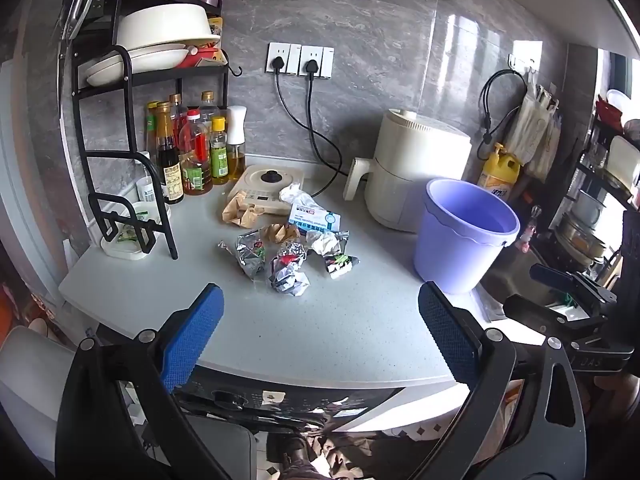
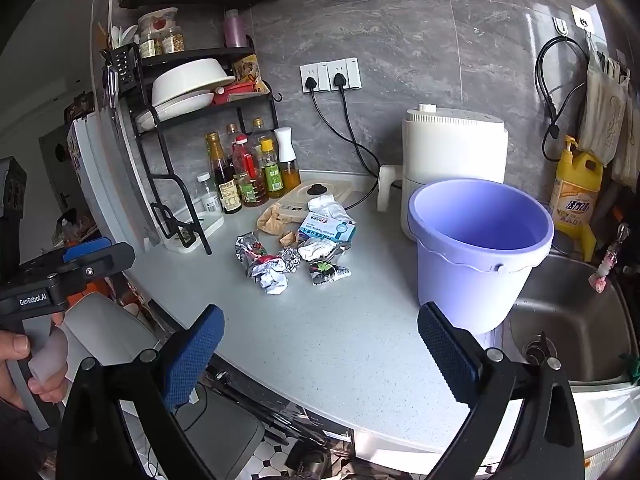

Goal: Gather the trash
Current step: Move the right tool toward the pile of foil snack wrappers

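Note:
A heap of trash lies mid-counter: crumpled foil wrappers, a blue-and-white box, white tissue and brown paper. A purple bucket, empty inside, stands right of the heap. My left gripper is open and empty over the counter's front edge, short of the trash. My right gripper is open and empty, also near the front edge. Each gripper shows in the other's view, the right one and the left one.
A white air fryer stands behind the bucket. An induction cooker, sauce bottles and a black dish rack fill the back left. A steel sink lies right of the counter, a yellow detergent bottle behind it.

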A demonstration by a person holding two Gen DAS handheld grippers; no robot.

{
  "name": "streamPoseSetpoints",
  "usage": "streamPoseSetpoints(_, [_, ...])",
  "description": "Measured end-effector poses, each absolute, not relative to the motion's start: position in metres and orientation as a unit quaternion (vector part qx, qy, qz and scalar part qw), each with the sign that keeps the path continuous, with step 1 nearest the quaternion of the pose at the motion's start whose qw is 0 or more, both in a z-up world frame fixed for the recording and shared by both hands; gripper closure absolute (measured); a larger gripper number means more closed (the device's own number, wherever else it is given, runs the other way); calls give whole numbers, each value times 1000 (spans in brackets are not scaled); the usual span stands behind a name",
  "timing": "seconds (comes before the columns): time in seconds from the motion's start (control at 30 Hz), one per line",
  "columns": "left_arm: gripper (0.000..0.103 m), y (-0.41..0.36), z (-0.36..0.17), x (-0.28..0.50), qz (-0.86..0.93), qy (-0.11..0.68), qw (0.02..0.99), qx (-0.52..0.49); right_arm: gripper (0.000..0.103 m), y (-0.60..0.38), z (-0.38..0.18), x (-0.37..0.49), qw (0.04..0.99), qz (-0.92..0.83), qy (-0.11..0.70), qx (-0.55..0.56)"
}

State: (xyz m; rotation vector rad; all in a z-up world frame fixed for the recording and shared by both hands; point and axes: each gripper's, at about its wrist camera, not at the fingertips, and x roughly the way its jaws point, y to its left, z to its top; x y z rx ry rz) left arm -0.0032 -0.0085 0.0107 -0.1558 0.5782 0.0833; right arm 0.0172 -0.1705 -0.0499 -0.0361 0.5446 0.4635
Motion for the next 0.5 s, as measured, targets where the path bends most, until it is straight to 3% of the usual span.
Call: streamPoseSetpoints(0.5, [6,-12,13,-24,60,288,952,-86,8,-180,-53,14,932,240,272,-15])
